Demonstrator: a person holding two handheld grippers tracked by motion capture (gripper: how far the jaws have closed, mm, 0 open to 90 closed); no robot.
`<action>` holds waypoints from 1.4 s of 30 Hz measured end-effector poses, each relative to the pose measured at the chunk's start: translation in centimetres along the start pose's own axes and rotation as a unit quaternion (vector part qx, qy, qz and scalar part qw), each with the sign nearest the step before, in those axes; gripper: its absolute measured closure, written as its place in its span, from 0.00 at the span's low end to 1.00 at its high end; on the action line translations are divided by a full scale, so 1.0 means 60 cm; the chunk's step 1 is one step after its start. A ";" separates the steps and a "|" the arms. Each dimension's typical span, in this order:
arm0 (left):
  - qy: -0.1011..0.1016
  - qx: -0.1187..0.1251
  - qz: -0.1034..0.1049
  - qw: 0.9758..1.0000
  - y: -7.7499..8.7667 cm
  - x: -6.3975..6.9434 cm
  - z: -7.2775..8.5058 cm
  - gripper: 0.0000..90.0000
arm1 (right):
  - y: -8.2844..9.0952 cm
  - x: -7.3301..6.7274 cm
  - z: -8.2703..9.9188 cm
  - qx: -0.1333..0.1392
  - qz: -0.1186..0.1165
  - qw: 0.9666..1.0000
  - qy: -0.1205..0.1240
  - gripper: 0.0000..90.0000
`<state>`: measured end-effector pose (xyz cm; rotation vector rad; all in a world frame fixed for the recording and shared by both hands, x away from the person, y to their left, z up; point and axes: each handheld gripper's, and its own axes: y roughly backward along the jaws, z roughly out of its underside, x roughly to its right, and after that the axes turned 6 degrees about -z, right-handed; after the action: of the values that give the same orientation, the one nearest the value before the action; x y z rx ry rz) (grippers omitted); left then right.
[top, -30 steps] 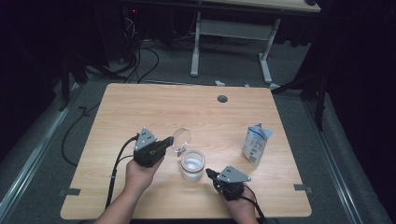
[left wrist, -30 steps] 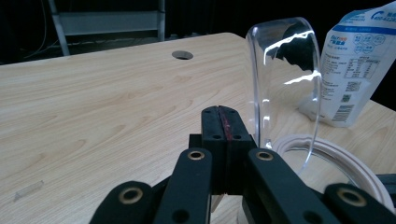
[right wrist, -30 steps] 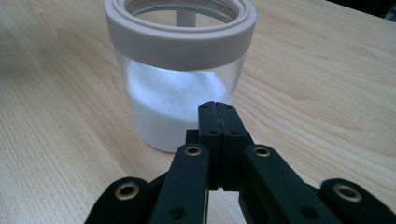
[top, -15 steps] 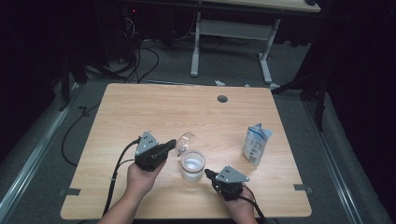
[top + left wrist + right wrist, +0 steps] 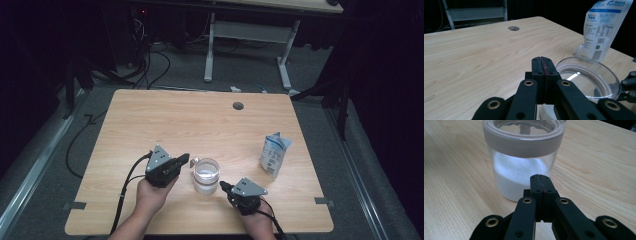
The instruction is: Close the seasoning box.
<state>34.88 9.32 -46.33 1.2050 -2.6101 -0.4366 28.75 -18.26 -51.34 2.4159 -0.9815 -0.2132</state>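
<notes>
A glass jar (image 5: pixel 206 176) part-filled with white powder (image 5: pixel 520 176) stands near the table's front edge, between my two grippers. Its clear round lid (image 5: pixel 587 77) lies flat on the mouth. My left gripper (image 5: pixel 184 159) is just left of the jar at rim height. Its jaws (image 5: pixel 543 62) are pressed together with nothing between them. A small pale tab (image 5: pixel 194 160) shows at its tip, by the lid's edge. My right gripper (image 5: pixel 223 185) is low at the jar's front right. It is shut (image 5: pixel 541 180), with the tip almost at the glass wall.
A white and blue printed pouch (image 5: pixel 274 155) stands upright to the right of the jar, also seen in the left gripper view (image 5: pixel 602 27). A round cable hole (image 5: pixel 238 106) sits near the table's far edge. Cables and a desk frame lie on the floor beyond.
The clear lid was tilted up at the jar's left side and now rests down on the jar. My left gripper followed it down slightly. The right gripper kept still.
</notes>
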 end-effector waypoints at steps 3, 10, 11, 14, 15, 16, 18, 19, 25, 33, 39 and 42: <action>-0.001 -0.008 -0.005 1.000 -0.001 -0.002 0.012 1.00 | 0.001 0.001 0.001 0.000 0.002 1.000 -0.001 1.00; -0.013 -0.038 -0.011 0.999 -0.015 0.002 0.043 1.00 | 0.001 0.002 0.002 0.000 0.002 1.000 -0.003 1.00; -0.012 -0.042 -0.011 0.999 -0.017 0.003 0.048 1.00 | 0.001 0.002 0.002 0.000 0.002 1.000 -0.003 1.00; -0.010 -0.046 -0.010 0.999 -0.020 0.005 0.058 1.00 | 0.001 0.002 0.002 0.000 0.001 1.000 -0.003 1.00; -0.012 -0.048 -0.011 0.999 -0.019 0.004 0.061 1.00 | 0.001 0.002 0.002 -0.001 0.001 1.000 -0.003 1.00; -0.010 -0.051 -0.012 0.999 -0.019 0.004 0.065 1.00 | 0.002 0.002 0.002 -0.002 0.002 1.000 -0.004 1.00; -0.009 -0.055 -0.015 0.998 -0.017 0.001 0.075 1.00 | 0.000 0.004 0.002 0.001 0.002 1.000 -0.007 1.00; -0.009 -0.059 -0.017 0.998 -0.014 -0.003 0.081 1.00 | 0.000 0.005 0.002 0.003 0.002 1.000 -0.008 1.00; -0.003 -0.071 -0.031 0.997 0.008 -0.023 0.106 1.00 | -0.003 0.019 -0.015 0.011 0.021 1.000 -0.014 1.00; -0.007 -0.077 -0.057 0.995 0.047 -0.057 0.111 0.98 | -0.030 0.038 -0.052 0.020 0.036 0.999 -0.014 1.00; -0.004 -0.078 -0.082 0.994 0.077 -0.087 0.120 0.95 | -0.020 0.030 -0.051 0.019 0.036 0.999 -0.009 1.00; 0.000 -0.077 -0.089 0.993 0.088 -0.095 0.127 0.94 | -0.015 0.020 -0.046 0.017 0.034 0.999 -0.004 1.00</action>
<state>32.31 18.25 -52.01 1.3884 -2.4274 -0.6579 31.09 -17.45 -49.41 2.4094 -1.0779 -0.1823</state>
